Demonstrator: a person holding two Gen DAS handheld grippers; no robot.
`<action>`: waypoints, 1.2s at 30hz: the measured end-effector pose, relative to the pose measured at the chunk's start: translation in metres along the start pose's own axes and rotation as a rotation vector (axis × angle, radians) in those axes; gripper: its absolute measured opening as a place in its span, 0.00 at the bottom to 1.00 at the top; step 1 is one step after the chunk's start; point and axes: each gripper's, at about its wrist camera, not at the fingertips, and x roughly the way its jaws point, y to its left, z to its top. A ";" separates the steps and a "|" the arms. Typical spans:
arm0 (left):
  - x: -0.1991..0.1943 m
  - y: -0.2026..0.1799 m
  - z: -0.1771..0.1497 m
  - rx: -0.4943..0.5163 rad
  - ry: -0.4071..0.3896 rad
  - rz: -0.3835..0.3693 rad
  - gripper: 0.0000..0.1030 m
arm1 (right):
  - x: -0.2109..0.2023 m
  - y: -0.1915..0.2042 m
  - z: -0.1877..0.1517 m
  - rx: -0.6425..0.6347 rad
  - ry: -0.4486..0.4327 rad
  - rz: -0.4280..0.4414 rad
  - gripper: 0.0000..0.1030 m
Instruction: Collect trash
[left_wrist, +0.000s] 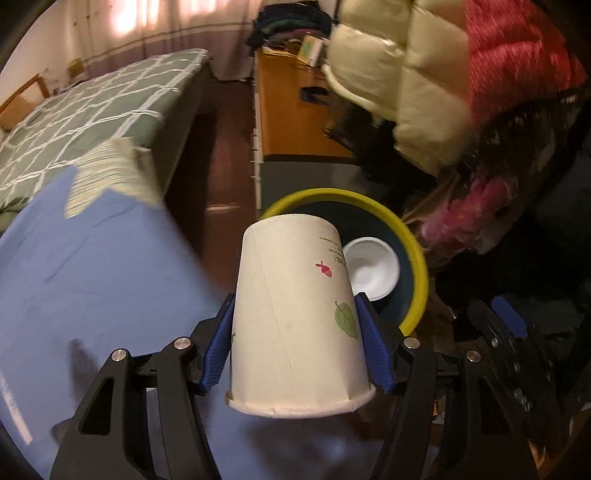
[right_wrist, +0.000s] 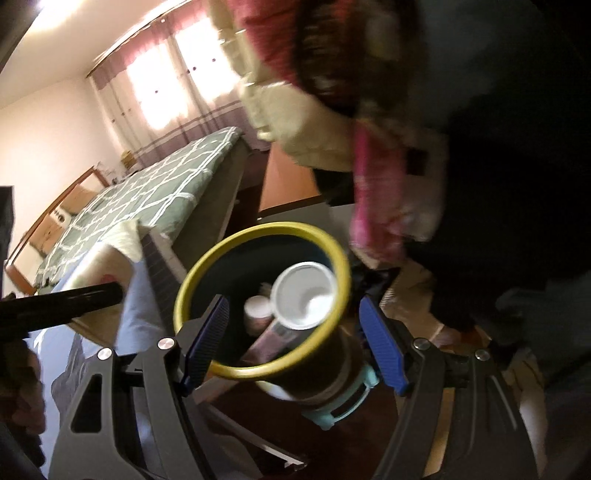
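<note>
A white paper cup (left_wrist: 295, 321) printed with a green leaf and a red berry is clamped between the blue pads of my left gripper (left_wrist: 295, 302), rim toward the camera and base pointing away. It hangs just in front of a dark bin with a yellow rim (left_wrist: 417, 258). My right gripper (right_wrist: 293, 302) is shut on that bin (right_wrist: 258, 373), which tilts toward the camera. Inside lie a white cup (right_wrist: 303, 295), a small pale lid (right_wrist: 256, 306) and a pinkish wrapper (right_wrist: 273, 339). One blue pad of the right gripper (left_wrist: 511, 321) shows beside the bin.
A blue-covered table (left_wrist: 92, 277) lies below, with a crumpled striped paper (left_wrist: 107, 173) at its far edge. Behind are a bed with a green checked cover (left_wrist: 92, 107), a wooden desk (left_wrist: 291, 122) and puffy cream and pink coats (left_wrist: 424, 74). A black bar (right_wrist: 55, 302) crosses the left.
</note>
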 end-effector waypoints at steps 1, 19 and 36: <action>0.006 -0.006 0.002 0.003 0.005 -0.003 0.61 | -0.001 -0.007 0.000 0.009 -0.002 -0.004 0.68; 0.023 -0.009 0.008 -0.058 -0.060 0.048 0.91 | -0.005 -0.028 -0.003 0.025 0.005 0.027 0.71; -0.253 0.070 -0.212 -0.223 -0.497 0.462 0.95 | -0.088 0.080 -0.027 -0.322 -0.094 0.205 0.82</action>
